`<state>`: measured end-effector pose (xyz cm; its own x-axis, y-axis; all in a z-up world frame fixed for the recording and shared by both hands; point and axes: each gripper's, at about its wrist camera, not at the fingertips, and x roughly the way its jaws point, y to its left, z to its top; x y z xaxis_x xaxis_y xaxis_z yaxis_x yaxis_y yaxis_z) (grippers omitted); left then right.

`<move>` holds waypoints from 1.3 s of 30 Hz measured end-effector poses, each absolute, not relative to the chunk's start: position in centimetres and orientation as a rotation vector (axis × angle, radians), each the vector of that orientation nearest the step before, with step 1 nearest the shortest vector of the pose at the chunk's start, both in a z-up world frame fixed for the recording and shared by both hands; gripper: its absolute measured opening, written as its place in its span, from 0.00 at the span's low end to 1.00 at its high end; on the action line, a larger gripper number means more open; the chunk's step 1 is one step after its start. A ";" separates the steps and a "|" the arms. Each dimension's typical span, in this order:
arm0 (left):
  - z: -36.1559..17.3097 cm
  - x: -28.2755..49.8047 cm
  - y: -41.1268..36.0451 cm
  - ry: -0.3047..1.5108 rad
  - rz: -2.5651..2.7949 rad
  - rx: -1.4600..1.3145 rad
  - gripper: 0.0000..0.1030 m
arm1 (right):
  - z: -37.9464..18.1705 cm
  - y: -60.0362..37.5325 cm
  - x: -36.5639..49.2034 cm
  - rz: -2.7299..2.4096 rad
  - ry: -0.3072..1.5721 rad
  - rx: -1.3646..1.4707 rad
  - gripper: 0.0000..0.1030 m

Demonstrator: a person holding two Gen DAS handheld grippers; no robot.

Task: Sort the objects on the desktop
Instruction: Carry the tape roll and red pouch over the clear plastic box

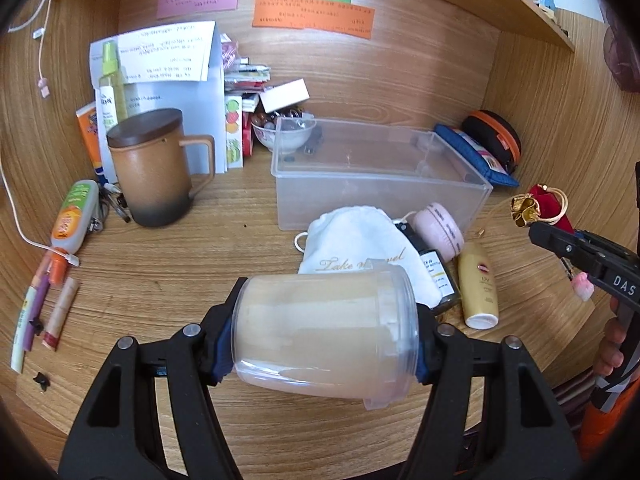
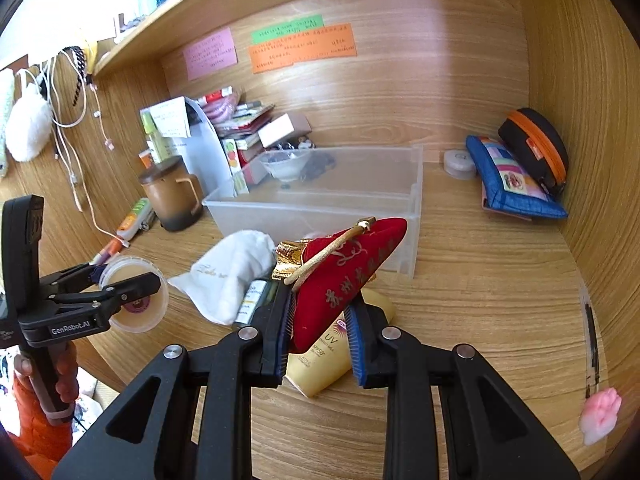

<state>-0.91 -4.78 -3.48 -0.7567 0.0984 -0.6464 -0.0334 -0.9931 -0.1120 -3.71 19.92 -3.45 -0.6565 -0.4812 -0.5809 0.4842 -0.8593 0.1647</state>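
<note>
two grippers are in use, each with something clamped above the wooden desk (image 1: 168,264). the left gripper (image 1: 324,336) has its jaws spread about halfway and pressed on a clear cylindrical plastic jar (image 1: 326,330) lying sideways between the blue pads, its ridged lid end toward 3 o'clock; the walls are cloudy and the inside reads pale beige. the right gripper (image 2: 318,332) has its jaws nearly closed on a red velvet drawstring pouch (image 2: 344,280) with gold lettering, a gold-lined mouth and a tan cord, tilted with its tip toward 1 o'clock.

at 12 o'clock from the jar, in the left wrist view, stands a clear rectangular plastic storage box (image 1: 376,184), and between the two lie a white cloth bag with gold script (image 1: 360,248), a round pink case (image 1: 438,230) and a cream-gold sunscreen bottle (image 1: 478,284). at 10 o'clock a brown ceramic mug with a dark lid (image 1: 156,168) stands upright.

only the left wrist view shows the pens and tubes (image 1: 44,300) at 9 o'clock along the desk edge. only the right wrist view shows the jar end-on, a purplish disc inside it, the person's hand (image 2: 60,368) on the left handle, a small round clear tub (image 2: 460,164) at 1 o'clock beside a blue fabric pouch (image 2: 516,184), and a pink paw-shaped charm (image 2: 600,416) at 4 o'clock.
</note>
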 end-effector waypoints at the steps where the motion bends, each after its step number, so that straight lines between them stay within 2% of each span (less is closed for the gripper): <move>1: -3.3 -0.8 -4.7 -0.142 2.882 -1.061 0.64 | -3.2 20.0 -3.7 -2.452 0.006 0.854 0.21; 17: 0.7 -1.5 -5.0 -0.124 2.975 -0.941 0.64 | 0.6 19.7 -4.7 -2.460 0.049 0.742 0.22; 39: 5.3 -7.9 -3.5 -0.027 3.011 -0.850 0.64 | 3.1 18.2 -10.3 -2.436 0.076 0.692 0.23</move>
